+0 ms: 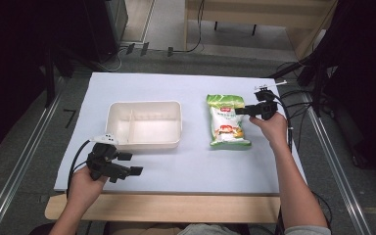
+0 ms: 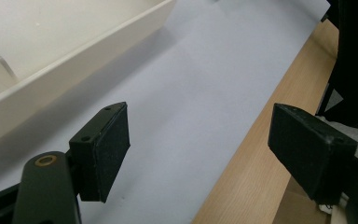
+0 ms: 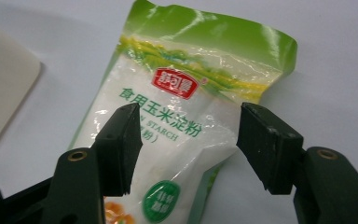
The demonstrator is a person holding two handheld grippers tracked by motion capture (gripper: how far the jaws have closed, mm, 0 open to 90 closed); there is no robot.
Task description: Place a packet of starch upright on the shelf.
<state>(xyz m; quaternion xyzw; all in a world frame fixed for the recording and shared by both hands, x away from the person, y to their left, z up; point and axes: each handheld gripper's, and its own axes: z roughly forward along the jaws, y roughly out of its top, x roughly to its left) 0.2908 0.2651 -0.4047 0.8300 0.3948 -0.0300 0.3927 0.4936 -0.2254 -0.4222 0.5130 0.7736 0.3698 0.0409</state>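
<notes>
A green and white bag of corn starch (image 1: 227,122) lies flat on the white sheet, right of centre. My right gripper (image 1: 239,111) reaches over its upper right part from the right. In the right gripper view the jaws stand apart just above the bag (image 3: 182,93), one on each side of its middle, and the pads do not press on it; that gripper (image 3: 189,116) is open. My left gripper (image 1: 132,164) rests near the front left of the sheet, just below the tray's front left corner. It (image 2: 198,112) is open with nothing between its jaws.
A cream tray (image 1: 144,104) with a divider stands left of centre; its wall (image 2: 74,60) is close to my left gripper. The table's wooden front edge (image 1: 176,205) lies below the white sheet (image 1: 186,166). Cables trail beyond the table's right edge.
</notes>
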